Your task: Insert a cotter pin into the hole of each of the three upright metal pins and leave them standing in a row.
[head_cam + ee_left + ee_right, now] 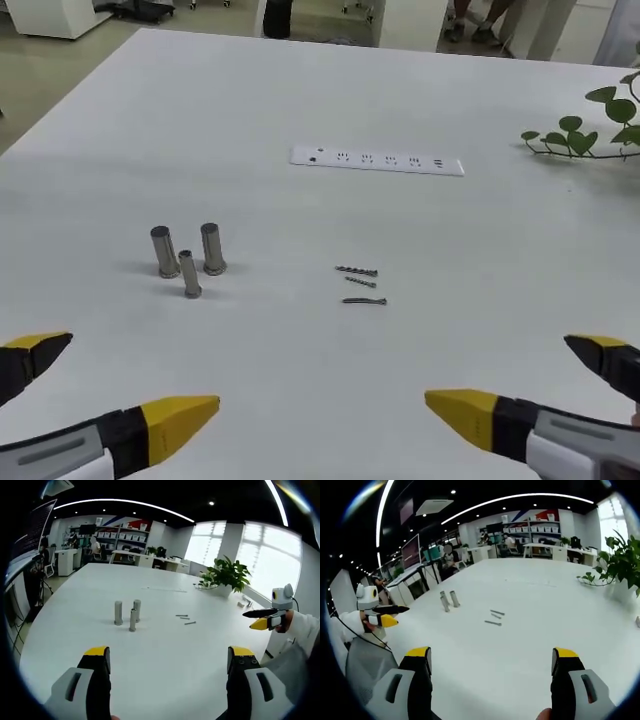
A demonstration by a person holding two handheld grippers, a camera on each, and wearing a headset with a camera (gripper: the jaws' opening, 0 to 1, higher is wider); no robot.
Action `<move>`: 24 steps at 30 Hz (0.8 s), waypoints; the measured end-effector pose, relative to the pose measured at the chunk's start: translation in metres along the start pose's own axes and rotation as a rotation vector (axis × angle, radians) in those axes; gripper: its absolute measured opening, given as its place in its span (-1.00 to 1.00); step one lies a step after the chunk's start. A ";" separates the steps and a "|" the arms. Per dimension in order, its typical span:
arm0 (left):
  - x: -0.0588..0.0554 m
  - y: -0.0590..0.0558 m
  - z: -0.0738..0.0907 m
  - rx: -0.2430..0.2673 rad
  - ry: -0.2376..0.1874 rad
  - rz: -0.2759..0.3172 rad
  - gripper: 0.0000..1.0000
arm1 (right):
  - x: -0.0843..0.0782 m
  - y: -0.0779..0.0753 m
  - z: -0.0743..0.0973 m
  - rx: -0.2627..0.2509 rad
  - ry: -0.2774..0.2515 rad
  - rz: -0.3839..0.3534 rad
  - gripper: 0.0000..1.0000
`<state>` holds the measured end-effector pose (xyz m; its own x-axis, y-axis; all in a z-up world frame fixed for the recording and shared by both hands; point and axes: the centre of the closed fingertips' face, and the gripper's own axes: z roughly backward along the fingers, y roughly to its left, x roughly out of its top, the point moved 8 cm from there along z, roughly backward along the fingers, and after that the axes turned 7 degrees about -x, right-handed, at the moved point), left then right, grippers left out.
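Observation:
Three upright metal pins (pixel 187 257) stand close together on the white table, left of centre; they also stand ahead in the left gripper view (pixel 127 613) and far off in the right gripper view (pixel 448 600). Three small cotter pins (pixel 361 284) lie flat to their right, one behind the other (pixel 184 619) (pixel 494 617). My left gripper (pixel 110 382) hovers open at the near left with nothing between its yellow-tipped fingers (pixel 167 657). My right gripper (pixel 530 378) hovers open at the near right, also empty (pixel 491 659). Both are well short of the pins.
A white power strip (pixel 377 160) lies flat beyond the cotter pins. A leafy plant (pixel 595 125) trails onto the table at the far right. Desks, shelves and people are in the room beyond the table.

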<state>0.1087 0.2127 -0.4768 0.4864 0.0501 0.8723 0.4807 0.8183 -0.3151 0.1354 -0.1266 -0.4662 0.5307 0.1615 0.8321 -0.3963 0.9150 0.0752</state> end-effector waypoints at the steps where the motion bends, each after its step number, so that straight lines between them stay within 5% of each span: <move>1: 0.001 0.001 0.000 0.004 -0.003 -0.007 0.94 | 0.000 0.000 0.000 0.002 0.000 0.000 0.97; 6: 0.008 0.003 0.001 0.016 -0.076 0.005 0.94 | 0.003 0.001 -0.002 0.003 0.002 0.008 0.97; 24: 0.013 0.006 -0.001 0.006 -0.081 -0.002 0.94 | 0.010 0.003 -0.007 0.016 0.002 0.017 0.97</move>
<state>0.1189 0.2172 -0.4677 0.4248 0.0948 0.9003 0.4767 0.8220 -0.3115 0.1445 -0.1198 -0.4617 0.5256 0.1777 0.8319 -0.4171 0.9062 0.0699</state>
